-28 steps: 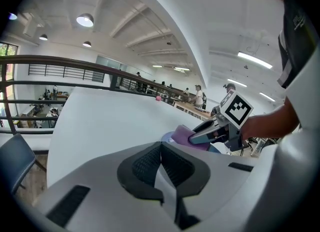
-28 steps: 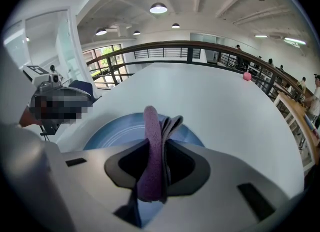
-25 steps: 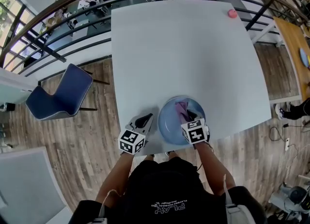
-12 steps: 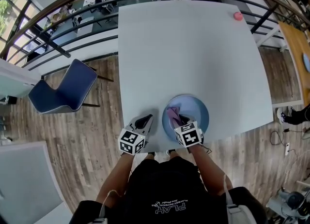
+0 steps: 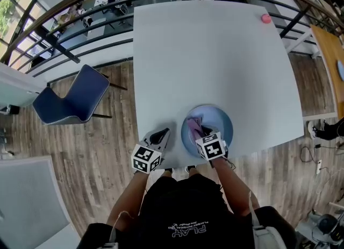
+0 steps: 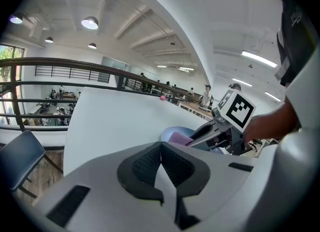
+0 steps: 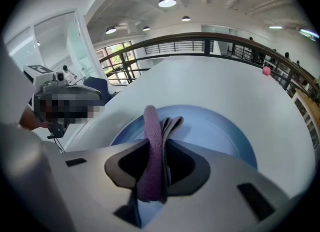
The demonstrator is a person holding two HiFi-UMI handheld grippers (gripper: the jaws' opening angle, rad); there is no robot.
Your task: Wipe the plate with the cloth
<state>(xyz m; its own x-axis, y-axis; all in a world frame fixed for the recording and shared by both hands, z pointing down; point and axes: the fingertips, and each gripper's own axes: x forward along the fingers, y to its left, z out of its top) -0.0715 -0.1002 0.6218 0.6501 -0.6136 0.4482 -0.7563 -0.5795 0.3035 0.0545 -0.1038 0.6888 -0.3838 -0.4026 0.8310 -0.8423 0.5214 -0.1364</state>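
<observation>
The white table (image 5: 215,54) carries the blue plate (image 5: 224,123) at its near edge. The left gripper (image 5: 160,135) is positioned just left of the plate, jaws together with nothing between them. The right gripper (image 5: 202,134) is over the plate, jaws clamped on the purple cloth (image 5: 192,125), which lies over the plate's left half.

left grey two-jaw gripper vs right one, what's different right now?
1. Grip: the left gripper has its jaws shut on nothing; the right gripper is shut on the folded purple cloth.
2. Place: the left gripper is over the bare white table, beside the round blue plate; the right gripper is over that plate.
Shared: both are grey, carry a marker cube and point away from the person.
</observation>
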